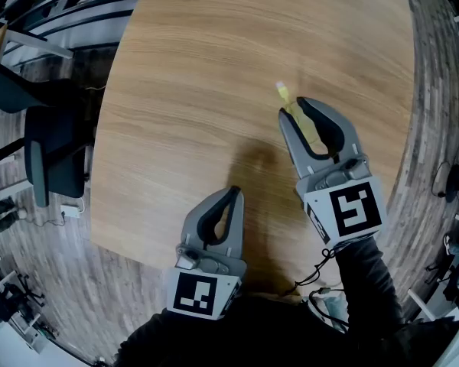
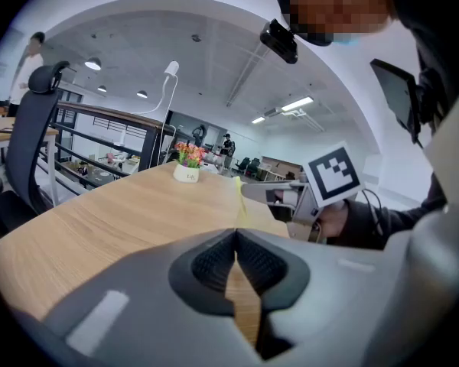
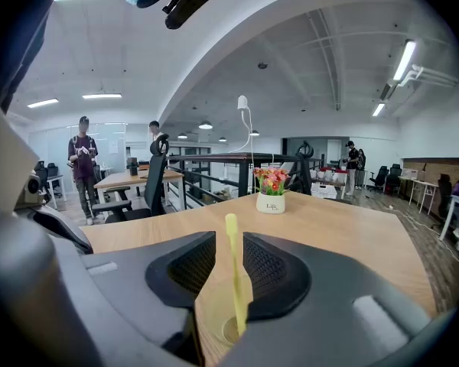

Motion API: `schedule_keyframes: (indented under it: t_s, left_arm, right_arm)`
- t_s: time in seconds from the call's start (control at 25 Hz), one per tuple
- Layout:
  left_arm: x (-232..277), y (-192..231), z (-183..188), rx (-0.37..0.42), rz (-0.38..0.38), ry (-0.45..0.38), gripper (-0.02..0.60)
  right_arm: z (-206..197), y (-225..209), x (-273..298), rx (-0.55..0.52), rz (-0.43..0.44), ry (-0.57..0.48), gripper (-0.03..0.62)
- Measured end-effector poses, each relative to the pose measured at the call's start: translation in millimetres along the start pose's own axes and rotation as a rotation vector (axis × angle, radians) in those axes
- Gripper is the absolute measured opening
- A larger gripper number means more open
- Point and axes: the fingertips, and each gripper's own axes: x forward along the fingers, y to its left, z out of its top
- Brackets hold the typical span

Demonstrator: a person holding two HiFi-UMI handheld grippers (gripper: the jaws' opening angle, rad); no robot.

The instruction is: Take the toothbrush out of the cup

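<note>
A thin yellow toothbrush stands tilted between the jaws of my right gripper, its head poking out past the fingertips. In the right gripper view the toothbrush rises upright in the gap of the right gripper, which is open, with a sliver of space on each side. A faint round rim shows at its foot; I cannot tell whether that is the cup. My left gripper rests near the table's front edge, shut and empty. Its view shows the toothbrush off to the right.
The wooden table stretches ahead. A small white pot of flowers stands at its far end, also in the left gripper view as the pot. An office chair stands left of the table. People stand by desks behind.
</note>
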Motion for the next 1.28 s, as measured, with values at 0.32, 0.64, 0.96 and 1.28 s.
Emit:
schedule_keyframes:
  t_s: [0.32, 0.64, 0.96, 1.28]
  left_arm:
    - [-2, 4, -1, -0.004, 0.007, -0.008, 0.008]
    - [-4, 10, -1, -0.009, 0.019, -0.005, 0.008]
    - [-1, 13, 0, -0.022, 0.021, -0.003, 0.008]
    - [-1, 8, -5, -0.032, 0.019, 0.008, 0.008]
  right_arm:
    - [-7, 0, 7, -0.025, -0.007, 0.03, 0.12]
    - [-12, -1, 13, -0.032, -0.02, 0.045, 0.117]
    - [-12, -3, 17, -0.064, -0.029, 0.066, 0.101]
    - [-17, -6, 17, -0.079, -0.013, 0.092, 0.103]
